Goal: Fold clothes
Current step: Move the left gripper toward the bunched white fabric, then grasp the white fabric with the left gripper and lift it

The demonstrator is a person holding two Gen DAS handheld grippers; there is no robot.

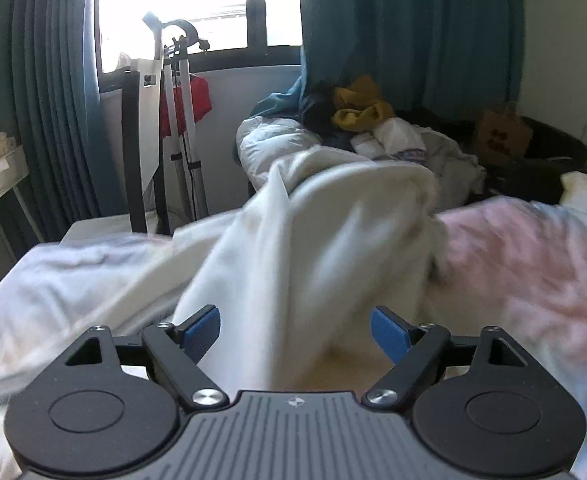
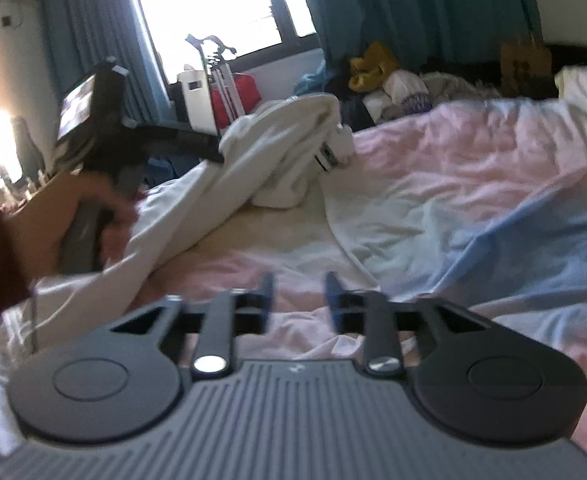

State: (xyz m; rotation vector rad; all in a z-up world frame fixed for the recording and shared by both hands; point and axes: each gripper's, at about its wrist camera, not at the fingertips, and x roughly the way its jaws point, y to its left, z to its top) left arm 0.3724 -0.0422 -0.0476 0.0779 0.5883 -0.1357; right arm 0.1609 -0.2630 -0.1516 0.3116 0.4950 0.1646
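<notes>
Fingers (image 1: 201,330) of two grippers spread, one white garment (image 1: 313,240) between left pair.

A white garment (image 1: 317,232) is seen against the bedspread (image 2: 473,168), washed pink and pale blue, with teal curtains (image 1: 413,32) and a mustard-yellow cloth (image 1: 359,106) behind the bedspread.

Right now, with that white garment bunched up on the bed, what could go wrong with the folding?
The white garment runs between the left tool's wide-open pads, which don't appear to press it, so it may slip away. It is heaped and twisted rather than flat, so a fold made now would likely trap creases. The right tool is open over the rumpled pink bedding and could pinch bedding instead of the garment.
</notes>
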